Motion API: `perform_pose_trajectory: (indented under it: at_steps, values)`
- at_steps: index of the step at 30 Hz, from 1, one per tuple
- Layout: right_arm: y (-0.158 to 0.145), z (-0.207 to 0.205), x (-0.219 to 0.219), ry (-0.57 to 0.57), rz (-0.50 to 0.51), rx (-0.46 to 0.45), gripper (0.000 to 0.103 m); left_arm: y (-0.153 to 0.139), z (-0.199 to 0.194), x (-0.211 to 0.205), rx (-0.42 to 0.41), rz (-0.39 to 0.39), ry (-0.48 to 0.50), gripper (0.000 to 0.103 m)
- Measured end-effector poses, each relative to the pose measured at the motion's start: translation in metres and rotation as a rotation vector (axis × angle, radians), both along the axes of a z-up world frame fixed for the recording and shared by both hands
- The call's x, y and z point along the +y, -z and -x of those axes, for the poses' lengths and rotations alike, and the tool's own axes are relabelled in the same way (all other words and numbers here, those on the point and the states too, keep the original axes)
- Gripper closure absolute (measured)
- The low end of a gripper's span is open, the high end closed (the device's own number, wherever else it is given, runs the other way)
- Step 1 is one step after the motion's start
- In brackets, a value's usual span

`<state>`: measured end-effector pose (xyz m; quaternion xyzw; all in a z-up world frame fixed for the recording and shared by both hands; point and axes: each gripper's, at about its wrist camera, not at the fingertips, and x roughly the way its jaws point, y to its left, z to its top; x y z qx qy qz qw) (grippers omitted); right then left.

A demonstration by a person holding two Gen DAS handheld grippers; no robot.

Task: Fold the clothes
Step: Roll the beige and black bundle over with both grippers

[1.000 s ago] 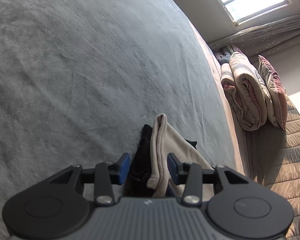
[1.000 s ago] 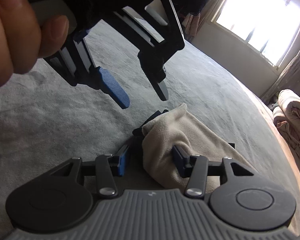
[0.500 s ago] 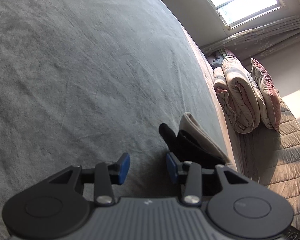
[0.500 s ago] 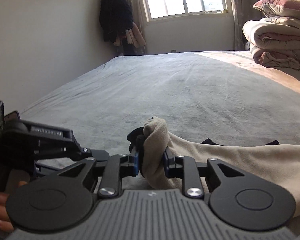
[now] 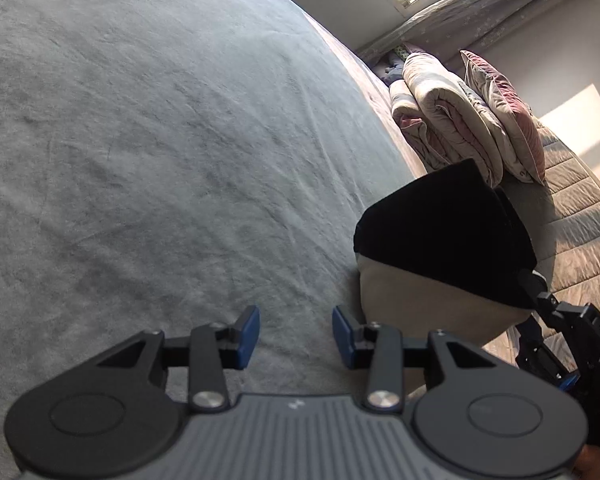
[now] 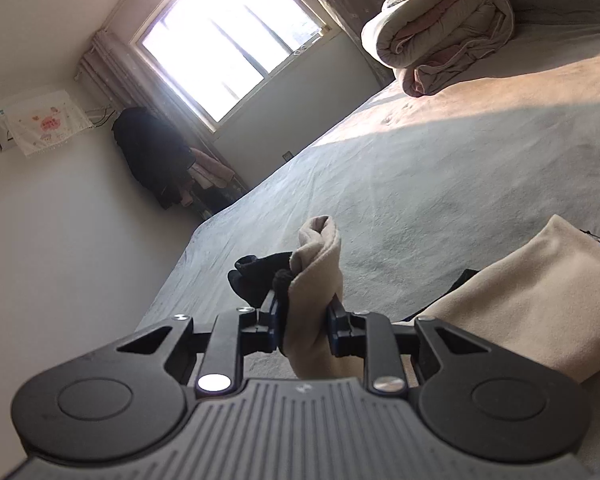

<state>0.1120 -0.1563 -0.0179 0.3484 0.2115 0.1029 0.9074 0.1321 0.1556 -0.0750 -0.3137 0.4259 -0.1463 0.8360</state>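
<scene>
Beige-and-black garment, bunched end pinched between the blue pads of the right tool, jaws narrowed onto the fabric; remainder trailing to the right and resting on the bed. Same garment seen from the left wrist view, raised above the bed, black portion uppermost, beige beneath, just right of the left tool. Left tool with jaws wide apart, nothing between the pads, poised over grey bedcover. Farther off: rolled quilt at the bed's far end, sunlit window beyond.
</scene>
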Motion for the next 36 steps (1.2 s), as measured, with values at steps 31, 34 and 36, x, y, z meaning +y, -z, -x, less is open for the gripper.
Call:
perform_pose_trajectory:
  at_steps: [31, 34, 36]
  values:
    - [0.094, 0.067, -0.136, 0.256, -0.577, 0.138, 0.045, 0.009, 0.019, -0.058, -0.074, -0.076, 0.195, 0.063]
    - [0.088, 0.057, -0.14, 0.225, -0.541, 0.161, 0.045, 0.011, 0.024, -0.071, -0.098, -0.101, 0.231, 0.063]
    - [0.084, 0.051, -0.142, 0.196, -0.508, 0.181, 0.045, 0.01, 0.025, -0.079, -0.118, -0.121, 0.228, 0.063]
